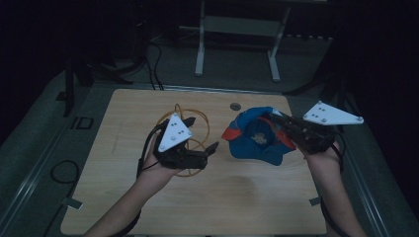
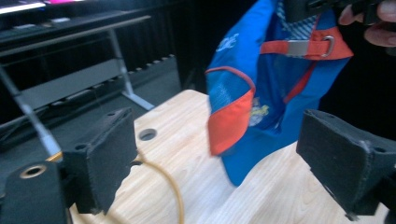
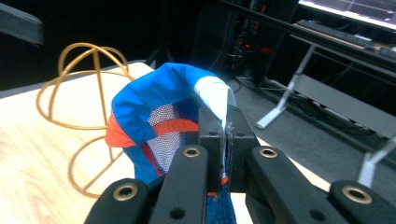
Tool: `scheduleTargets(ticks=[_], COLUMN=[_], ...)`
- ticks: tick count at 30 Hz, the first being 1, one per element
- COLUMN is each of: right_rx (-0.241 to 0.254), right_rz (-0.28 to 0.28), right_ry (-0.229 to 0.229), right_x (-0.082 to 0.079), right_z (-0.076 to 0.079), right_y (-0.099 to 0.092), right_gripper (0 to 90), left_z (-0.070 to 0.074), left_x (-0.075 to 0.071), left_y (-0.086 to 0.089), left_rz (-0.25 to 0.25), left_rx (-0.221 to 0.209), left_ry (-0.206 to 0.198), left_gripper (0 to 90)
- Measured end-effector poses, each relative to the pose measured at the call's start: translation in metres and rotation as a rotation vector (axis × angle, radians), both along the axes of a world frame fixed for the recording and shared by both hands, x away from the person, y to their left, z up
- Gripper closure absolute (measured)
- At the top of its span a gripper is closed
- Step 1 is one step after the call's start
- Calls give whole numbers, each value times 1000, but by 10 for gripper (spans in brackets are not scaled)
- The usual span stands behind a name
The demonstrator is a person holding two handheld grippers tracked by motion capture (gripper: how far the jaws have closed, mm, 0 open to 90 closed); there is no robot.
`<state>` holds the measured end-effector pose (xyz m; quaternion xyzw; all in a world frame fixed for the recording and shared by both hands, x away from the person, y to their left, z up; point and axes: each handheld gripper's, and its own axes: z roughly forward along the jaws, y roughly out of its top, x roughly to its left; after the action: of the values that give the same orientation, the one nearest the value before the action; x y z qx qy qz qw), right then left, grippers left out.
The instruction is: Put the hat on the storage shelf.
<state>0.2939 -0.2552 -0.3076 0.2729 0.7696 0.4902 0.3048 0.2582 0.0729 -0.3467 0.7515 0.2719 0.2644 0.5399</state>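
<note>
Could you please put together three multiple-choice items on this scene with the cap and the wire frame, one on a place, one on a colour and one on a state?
1. Where does the wire frame stand on the table in the high view?
A. Left of the cap
B. Right of the cap
C. On top of the cap

2. What colours is the cap?
A. Green and white
B. Blue with orange-red trim
C. All black

3. How do the grippers stand?
A. Both open
B. Both shut on the cap
C. The right gripper is shut on the cap, the left gripper is open

Answers:
1 A, as the high view shows the frame by the left hand, apart from the cap.
2 B, as the left gripper view shows blue cloth with an orange-red edge and strap.
3 C, as the right gripper view shows the jaws pinching the cap's cloth, while the left jaws stand wide with nothing between them.
</note>
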Motion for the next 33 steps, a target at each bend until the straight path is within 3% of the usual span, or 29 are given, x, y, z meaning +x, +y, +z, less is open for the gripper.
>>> scheduleTargets(ticks=[9,12,18,21,25,26,27,33], right_rx=[4,5,-1,2,4,4,4,3], right_rz=[24,28,42,52,56,57,57,61], right_ry=[3,-4,-15,-11,-12,-15,-15,-18], right_x=[-5,-7,-13,-15,-16,-17,-17,-19], right_z=[-2,-1,3,2,2,1,1,0], right_y=[5,6,9,8,7,6,6,7], right_gripper=[879,879,879,879,879,879,879,879], left_z=[4,6,10,10,8,7,7,8], left_x=[17,21,33,39,44,45,45,45], left_y=[-40,-53,-72,-77,-79,-80,-80,-82], left_rz=[-70,-78,-60,-44,-51,-60,-57,-37], left_rx=[24,14,39,67,63,60,60,53], left_ry=[3,-5,4,13,49,56,52,33], left_gripper=[147,148,213,301,433,532,532,844])
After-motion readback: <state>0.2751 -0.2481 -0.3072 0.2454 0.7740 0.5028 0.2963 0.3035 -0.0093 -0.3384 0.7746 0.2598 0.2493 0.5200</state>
